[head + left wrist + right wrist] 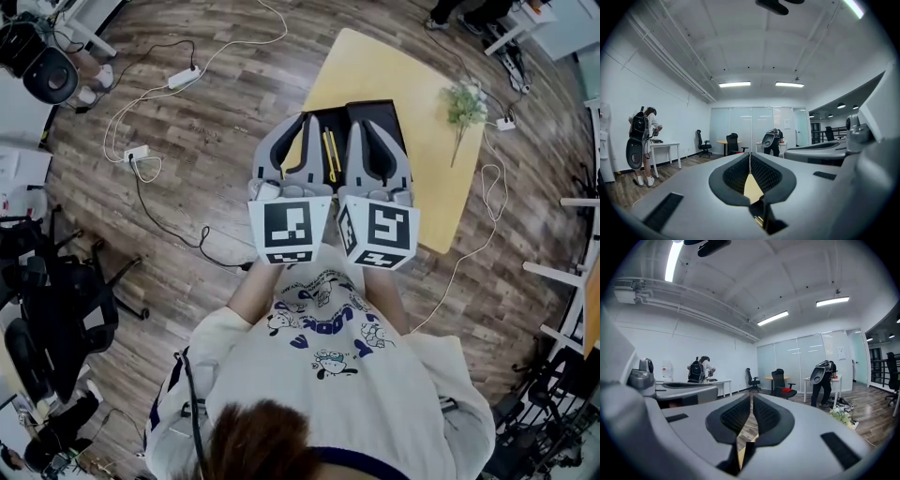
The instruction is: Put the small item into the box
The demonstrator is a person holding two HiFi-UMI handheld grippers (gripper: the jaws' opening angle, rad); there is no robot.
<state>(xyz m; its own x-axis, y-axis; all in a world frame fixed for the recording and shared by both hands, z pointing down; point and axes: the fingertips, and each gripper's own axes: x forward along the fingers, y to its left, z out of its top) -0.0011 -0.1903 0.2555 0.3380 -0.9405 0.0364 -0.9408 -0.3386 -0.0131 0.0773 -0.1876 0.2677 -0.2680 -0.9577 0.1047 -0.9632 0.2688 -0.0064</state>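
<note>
Floor, left: wood planks; a white power strip point(183, 77) with its cables lies well apart from the table.
Left gripper point(304, 118): held level over the box's left part, as the head view shows it. Its marker cube point(288, 230) faces the head camera.
Left gripper fingers: clenched, tips meeting, with nothing between them in the left gripper view point(750, 154).
Box point(342, 116): black and open, resting on the table. Both grippers cover most of it.
Small item point(330, 155): thin and yellow, lying inside the box. It shows in the gap between the two grippers and neither one touches it.
Right gripper point(367, 123): just beside the left gripper, over the box's right part.
Right gripper fingers: clenched, pads together, empty in the right gripper view point(752, 397).
Table point(375, 70): yellow top, bare around the box.
Plant sprig point(461, 105): green, lying on the table to the right of the box, apart from it.
</note>
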